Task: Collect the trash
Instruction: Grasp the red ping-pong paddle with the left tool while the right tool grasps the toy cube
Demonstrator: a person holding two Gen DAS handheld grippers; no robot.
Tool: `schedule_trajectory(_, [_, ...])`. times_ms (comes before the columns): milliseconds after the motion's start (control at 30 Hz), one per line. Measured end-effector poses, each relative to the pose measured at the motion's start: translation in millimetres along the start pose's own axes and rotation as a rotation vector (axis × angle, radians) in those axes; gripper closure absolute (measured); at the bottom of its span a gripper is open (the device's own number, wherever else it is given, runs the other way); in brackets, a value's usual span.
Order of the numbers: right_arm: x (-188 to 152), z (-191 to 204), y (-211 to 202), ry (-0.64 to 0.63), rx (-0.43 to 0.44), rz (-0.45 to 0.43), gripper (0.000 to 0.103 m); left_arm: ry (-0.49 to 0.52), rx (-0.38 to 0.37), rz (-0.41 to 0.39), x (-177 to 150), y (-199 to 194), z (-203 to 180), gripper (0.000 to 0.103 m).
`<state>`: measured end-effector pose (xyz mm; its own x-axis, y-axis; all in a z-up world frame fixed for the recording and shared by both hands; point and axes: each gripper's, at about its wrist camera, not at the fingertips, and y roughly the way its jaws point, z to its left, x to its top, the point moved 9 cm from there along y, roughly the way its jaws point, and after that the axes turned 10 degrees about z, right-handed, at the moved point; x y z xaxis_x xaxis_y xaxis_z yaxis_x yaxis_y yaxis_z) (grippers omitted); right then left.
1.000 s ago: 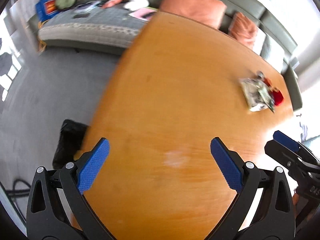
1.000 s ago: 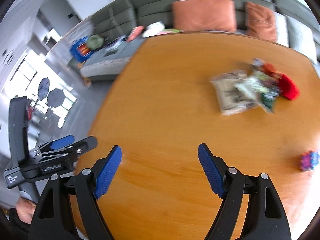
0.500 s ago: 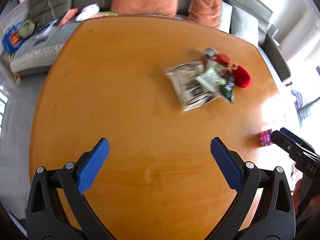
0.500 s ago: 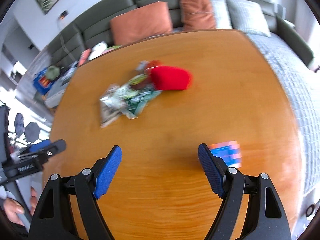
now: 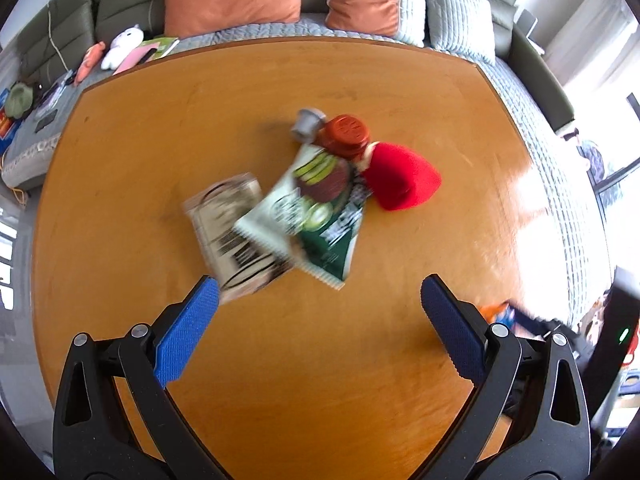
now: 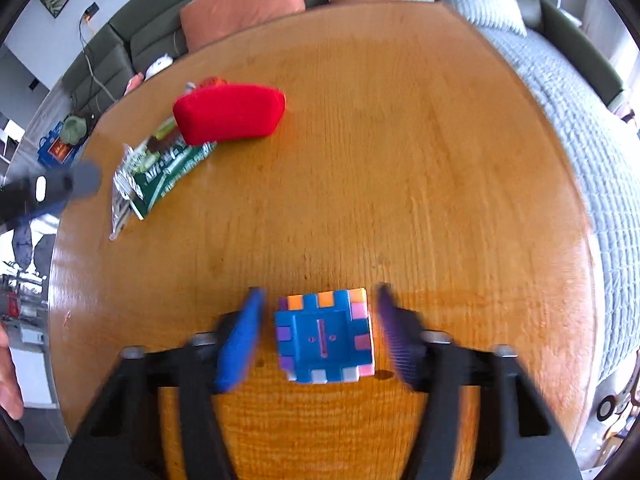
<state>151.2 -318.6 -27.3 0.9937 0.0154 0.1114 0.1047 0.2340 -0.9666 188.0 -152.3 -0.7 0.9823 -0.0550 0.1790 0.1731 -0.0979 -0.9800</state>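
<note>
On the wooden table (image 5: pixel 400 360), left gripper (image 5: pixel 320 312) spread wide just short of the wrappers (image 5: pixel 308 208) — touching nothing. Near the front edge, right gripper (image 6: pixel 318 334) narrowed around a colourful cube (image 6: pixel 326 338), gaps visible both sides — not yet gripped.

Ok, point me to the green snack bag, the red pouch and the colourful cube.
green snack bag (image 5: pixel 320 216), left wrist view, printed front.
red pouch (image 6: pixel 228 114), right wrist view, middle of its side.
colourful cube (image 6: pixel 324 338), right wrist view, blue top face.
</note>
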Motion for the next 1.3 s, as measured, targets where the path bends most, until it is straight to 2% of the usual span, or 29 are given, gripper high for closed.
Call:
schedule_trajectory(100, [6, -6, -6, 0.020, 0.054, -0.031, 0.059, 0.004, 0.010, 0.009, 17, 8, -17, 0.006])
schedule_trajectory(267, [19, -24, -21, 0.057, 0.088, -0.059, 0.059, 0.042, 0.032, 0.029, 49, 29, -46, 0.006])
schedule_trajectory(400, [24, -34, -29, 0.081, 0.107, -0.072, 0.062, 0.103, 0.099, 0.049, 68, 49, -58, 0.006])
schedule_trajectory(467, [26, -38, -29, 0.093, 0.115, -0.074, 0.062, 0.092, 0.110, 0.079, 77, 61, -58, 0.006])
schedule_trajectory(533, [27, -41, -29, 0.102, 0.118, -0.072, 0.062, 0.075, 0.096, 0.095, 83, 69, -59, 0.005])
schedule_trajectory(667, [26, -41, -27, 0.107, 0.123, -0.068, 0.062, 0.102, 0.136, 0.109, 82, 81, -64, 0.006])
schedule_trajectory(733, [25, -39, -29, 0.106, 0.123, -0.073, 0.062, 0.108, 0.141, 0.100, 80, 83, -63, 0.010])
schedule_trajectory(767, [24, -38, -30, 0.108, 0.125, -0.075, 0.062, 0.113, 0.147, 0.084, 80, 81, -63, 0.020])
schedule_trajectory(1100, [20, -23, -44, 0.095, 0.116, -0.099, 0.062, 0.086, 0.030, 0.026, 70, 48, -54, 0.021])
schedule_trajectory(1300, [15, 1, -56, 0.059, 0.106, -0.121, 0.062, 0.055, -0.022, -0.025, 43, 15, -36, 0.021])
